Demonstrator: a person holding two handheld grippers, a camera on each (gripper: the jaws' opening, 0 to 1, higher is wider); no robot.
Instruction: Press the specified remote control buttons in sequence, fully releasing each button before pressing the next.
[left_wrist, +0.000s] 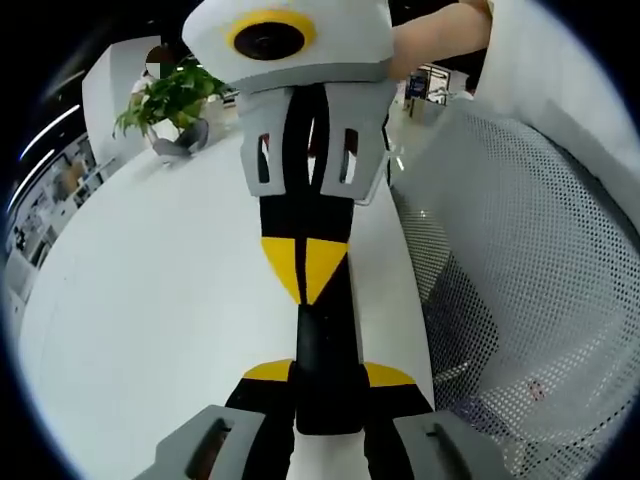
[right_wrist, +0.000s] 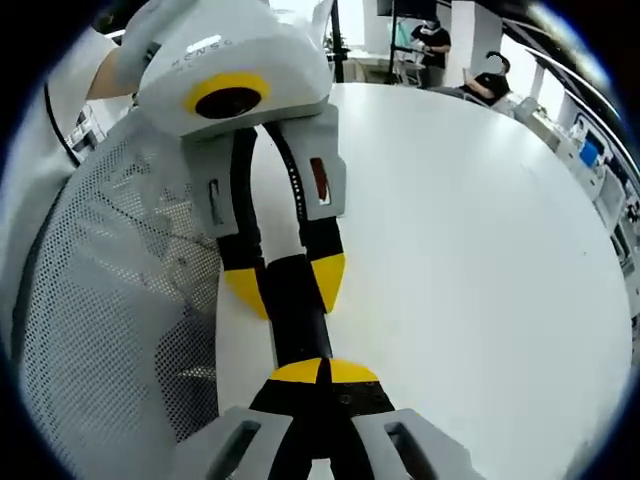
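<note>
A slim black remote control (left_wrist: 328, 350) is held above the edge of the white table. My left gripper (left_wrist: 328, 378) is shut on it, one yellow tip on each side. My right gripper (left_wrist: 305, 268) comes in from the top of the left gripper view, its yellow tips closed together and its point resting on the remote's far end. In the right gripper view, my right gripper (right_wrist: 322, 372) is shut with its tips meeting on the remote (right_wrist: 292, 315), while the left gripper (right_wrist: 288, 284) clamps the remote from above. The buttons are hidden.
The round white table (left_wrist: 150, 300) spreads to the left, with a potted plant (left_wrist: 172, 98) at its far side. A white mesh chair back (left_wrist: 520, 260) stands close beside the table edge. People (right_wrist: 432, 40) sit beyond the table's far end.
</note>
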